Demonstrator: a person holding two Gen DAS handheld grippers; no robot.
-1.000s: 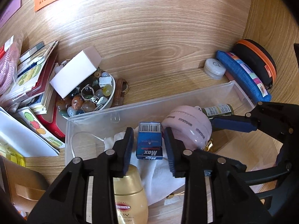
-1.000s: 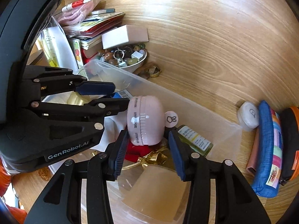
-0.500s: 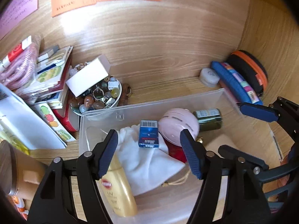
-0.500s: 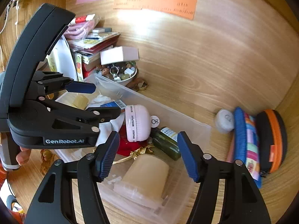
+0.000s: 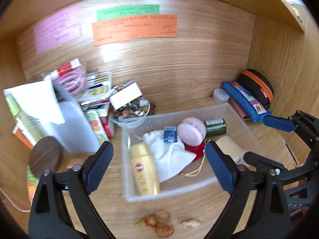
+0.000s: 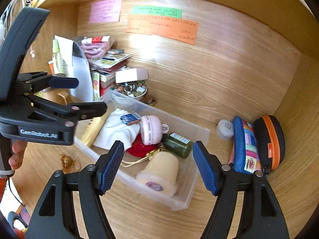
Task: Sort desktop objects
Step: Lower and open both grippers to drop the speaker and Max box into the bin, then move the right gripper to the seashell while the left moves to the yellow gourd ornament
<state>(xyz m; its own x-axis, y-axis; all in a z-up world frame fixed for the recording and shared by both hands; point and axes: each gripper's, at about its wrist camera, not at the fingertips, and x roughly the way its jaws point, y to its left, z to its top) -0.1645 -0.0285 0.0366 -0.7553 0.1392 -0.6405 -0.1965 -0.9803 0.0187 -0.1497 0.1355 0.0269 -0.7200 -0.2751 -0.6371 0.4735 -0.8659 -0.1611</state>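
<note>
Both grippers have just let go and pulled back and up from the clear plastic bin point(image 5: 235, 111). A second ago the left gripper point(image 5: 158, 167) sat close around the small blue box point(image 5: 170, 136) and the right gripper point(image 6: 157, 165) flanked the pink round case point(image 6: 150, 132); now both items lie loose in the bin, nothing between either pair of jaws. Left jaws are opening, spread very wide. Right jaws are opening too, moderately apart. Both hover above the near edge of the bin, empty.

Judgement: two drops done, this sorting step is closed; the next pick probably comes from the clutter still outside the bin.

Bin contents:
- gold bottle point(image 5: 144, 171), glossy, smooth, lying on its side at the left end
- white cloth pouch point(image 5: 169, 155), soft, crumpled, under the blue box
- pink case, matte, disc-shaped, resting on something red
- dark green glass bottle point(image 6: 178, 145) with a paper label, on its side just beside the pink case
- cream cylinder point(image 6: 161, 171), waxy-looking, lying at the right end

Outside on the wooden surface point(image 6: 229, 91):
- bowl of beads point(image 5: 131, 112), small round glossy stones, a white box on top
- blue zip pouch point(image 6: 245, 145), fabric, beside a hard black-and-orange case point(image 6: 269, 141)
- white round jar point(image 6: 224, 128)
- stack of booklets point(image 5: 95, 103) at the left, blurred.
</note>
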